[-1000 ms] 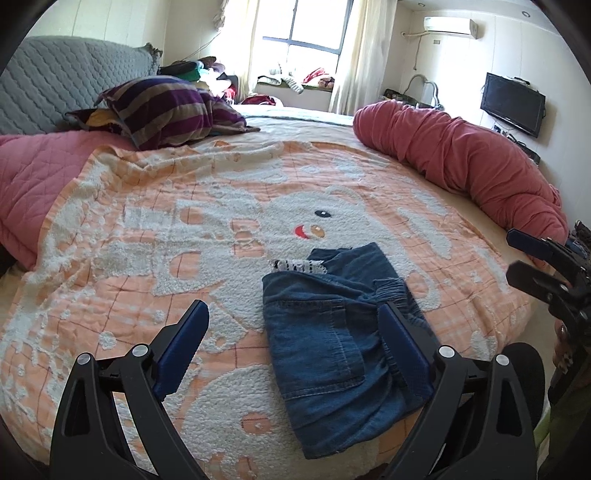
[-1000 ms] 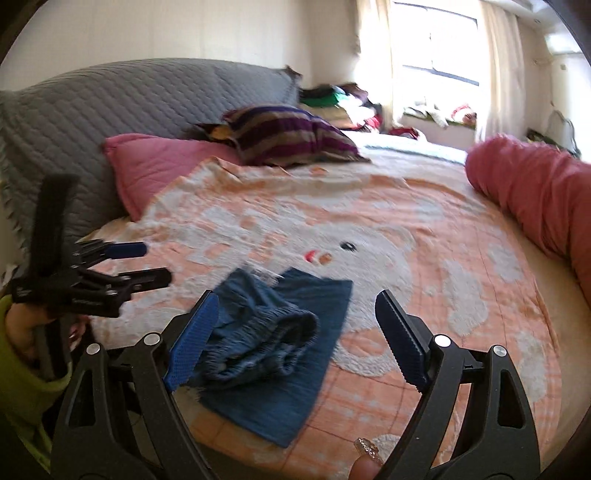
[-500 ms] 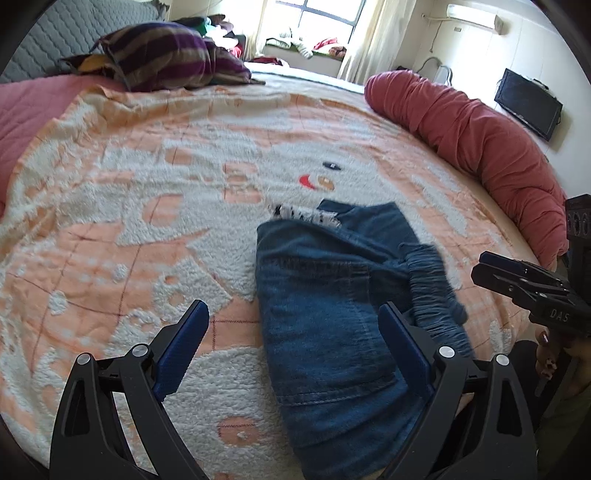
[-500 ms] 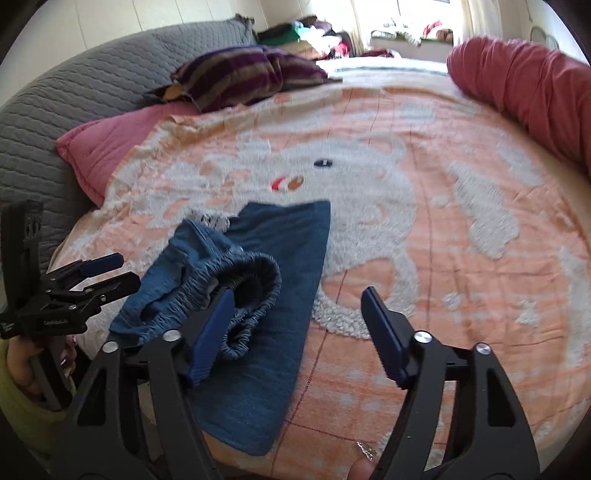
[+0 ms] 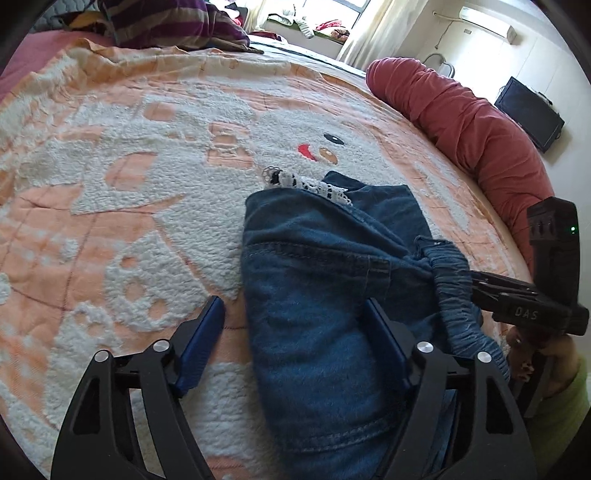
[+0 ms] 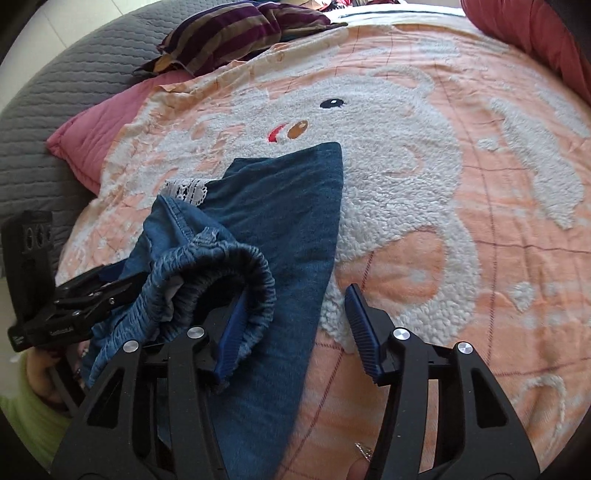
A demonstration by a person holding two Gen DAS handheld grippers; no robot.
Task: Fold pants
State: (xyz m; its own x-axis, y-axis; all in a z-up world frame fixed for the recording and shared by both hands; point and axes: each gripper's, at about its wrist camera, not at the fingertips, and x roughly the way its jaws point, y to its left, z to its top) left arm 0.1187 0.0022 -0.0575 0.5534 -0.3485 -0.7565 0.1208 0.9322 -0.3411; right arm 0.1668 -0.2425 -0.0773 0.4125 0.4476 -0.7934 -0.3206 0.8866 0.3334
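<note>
The blue denim pants (image 5: 314, 295) lie folded on the peach and white blanket (image 5: 147, 147), a white lace trim (image 5: 306, 184) peeking from the far end. My left gripper (image 5: 295, 332) straddles the pants' left edge, jaws closing: one pad over the blanket, the other over denim, neither pressing. My right gripper (image 6: 297, 325) is closing too. Its left finger sits inside the puckered elastic waistband (image 6: 221, 266), its right finger over bare blanket, and the pants (image 6: 295, 206) lie between. Each view shows the other gripper at the waistband: the right gripper (image 5: 476, 280) and the left gripper (image 6: 122, 286).
A long red bolster (image 5: 480, 140) lines the bed's right side. A striped pillow (image 6: 236, 33), a pink pillow (image 6: 99, 136) and the grey quilted headboard (image 6: 55, 85) lie at the far left. A television (image 5: 528, 110) hangs on the right wall. A green sleeve (image 6: 26, 406) shows beside the bed edge.
Both grippers have dropped down and in toward the pants, and both jaws have narrowed. The right gripper's left finger has slid into the waistband opening.
</note>
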